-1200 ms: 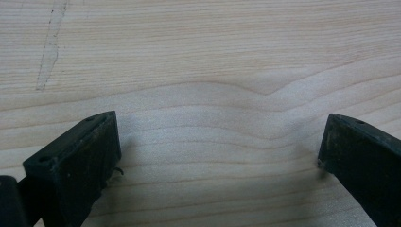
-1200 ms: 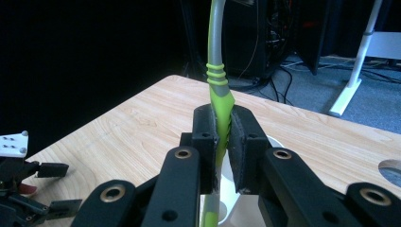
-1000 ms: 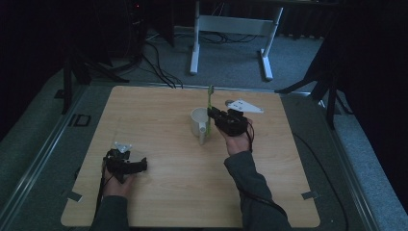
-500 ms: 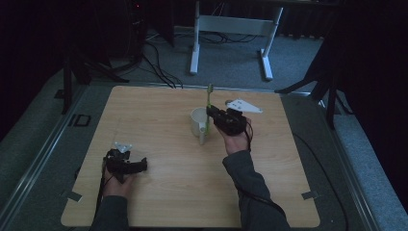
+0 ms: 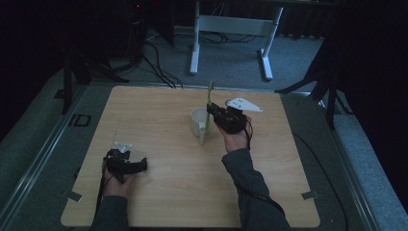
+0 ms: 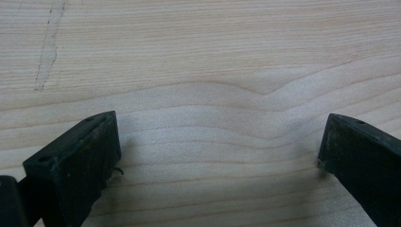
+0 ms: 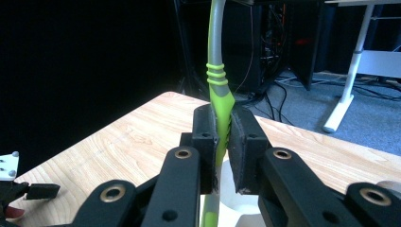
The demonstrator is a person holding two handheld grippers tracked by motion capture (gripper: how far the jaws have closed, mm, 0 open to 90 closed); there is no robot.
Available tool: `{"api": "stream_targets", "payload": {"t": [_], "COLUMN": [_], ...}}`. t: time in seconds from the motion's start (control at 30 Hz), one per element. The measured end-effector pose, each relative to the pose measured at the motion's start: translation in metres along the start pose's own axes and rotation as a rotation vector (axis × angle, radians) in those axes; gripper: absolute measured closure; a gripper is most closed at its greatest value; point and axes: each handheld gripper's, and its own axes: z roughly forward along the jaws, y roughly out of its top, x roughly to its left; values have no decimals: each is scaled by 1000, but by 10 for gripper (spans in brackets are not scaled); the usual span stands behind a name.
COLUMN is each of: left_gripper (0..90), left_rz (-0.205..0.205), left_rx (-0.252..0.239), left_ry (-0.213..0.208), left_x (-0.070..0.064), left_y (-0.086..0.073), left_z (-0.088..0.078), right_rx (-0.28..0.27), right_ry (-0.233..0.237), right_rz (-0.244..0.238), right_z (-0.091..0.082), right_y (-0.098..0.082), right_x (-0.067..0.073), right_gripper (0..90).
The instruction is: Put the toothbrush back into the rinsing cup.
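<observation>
Dim light falls on a pale wooden table (image 5: 168,110) that stands on grey carpet, with the white legs of a desk (image 5: 231,29) and loose cables on the floor behind it. Near the middle of the table stands a white mug (image 5: 197,121), the landmark for everything else. Just to the right of the mug, the right gripper (image 5: 211,111) holds a green and grey toothbrush (image 5: 209,103) upright, its lower end going down at the mug's right rim and its top rising above the mug. In the right gripper view the two black jaws are pressed together on the toothbrush's (image 7: 218,94) green handle, with the mug's white rim (image 7: 231,194) showing just below them. Well away from the mug, towards the table's near left part, the left gripper (image 5: 137,166) lies low over the wood in the person's hand. In the left gripper view its jaws stand wide apart over bare wood grain, with nothing between them.
</observation>
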Motion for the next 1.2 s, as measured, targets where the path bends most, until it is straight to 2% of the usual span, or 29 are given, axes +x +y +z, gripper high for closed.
{"api": "stream_targets", "payload": {"t": [1.2], "left_gripper": [2], "left_rz": [1], "left_rx": [0], "left_ry": [0], "left_x": [0], "left_y": [0], "left_z": [0], "right_rx": [-19], "right_ry": [-6], "right_rz": [-24], "right_z": [13], "right_y": [-6], "right_x": [-2], "right_gripper": [815]}}
